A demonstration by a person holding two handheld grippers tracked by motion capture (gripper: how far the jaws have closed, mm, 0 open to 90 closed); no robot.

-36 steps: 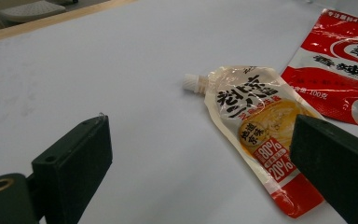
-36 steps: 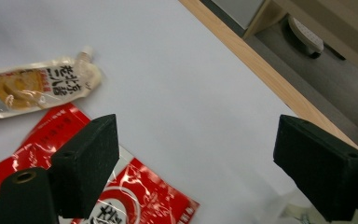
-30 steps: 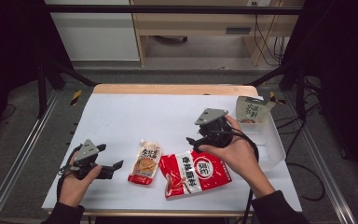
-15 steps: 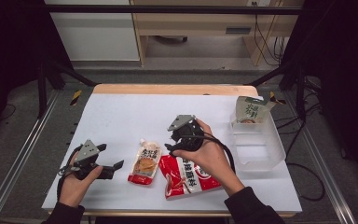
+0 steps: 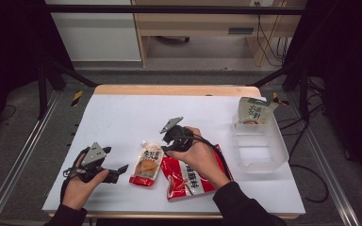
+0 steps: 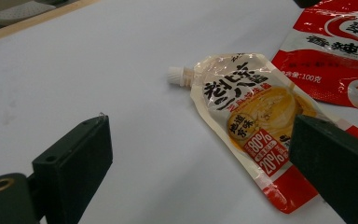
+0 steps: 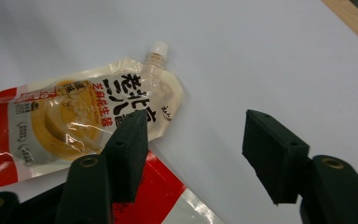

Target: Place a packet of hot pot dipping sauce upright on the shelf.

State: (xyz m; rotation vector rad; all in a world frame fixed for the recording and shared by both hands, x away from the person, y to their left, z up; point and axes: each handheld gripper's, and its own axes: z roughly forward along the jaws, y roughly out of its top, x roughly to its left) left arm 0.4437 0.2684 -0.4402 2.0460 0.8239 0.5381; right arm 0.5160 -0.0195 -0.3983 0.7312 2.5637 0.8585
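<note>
Both pairs of jaws stand spread with nothing between them. Your right gripper [image 5: 166, 147] hovers over the table's middle, just above the spouted sauce pouch [image 5: 147, 163], and in the right gripper view the pouch [image 7: 81, 116] lies partly under one jaw, its white cap pointing away from you. Your left gripper [image 5: 120, 169] waits low near the front edge, aimed at the same pouch [image 6: 249, 126] from the side and a little apart from it.

As for progress, you look to be partway through packing. One grey-green packet [image 5: 253, 111] already stands upright at the far end of the clear plastic bin [image 5: 277, 155], leaning against its far wall. Two items are left on the white table [image 5: 122, 117]: the sauce pouch, lying flat, and the red snack bag [image 5: 193, 181], flat under your right forearm, with its edge touching or slightly overlapping the pouch.

By my reading, the pouch is your next pick and the grasp has not begun: neither gripper touches it yet. You would need to lower the right gripper and close on the pouch, carry it to the bin, and then do the same with the red bag.
</note>
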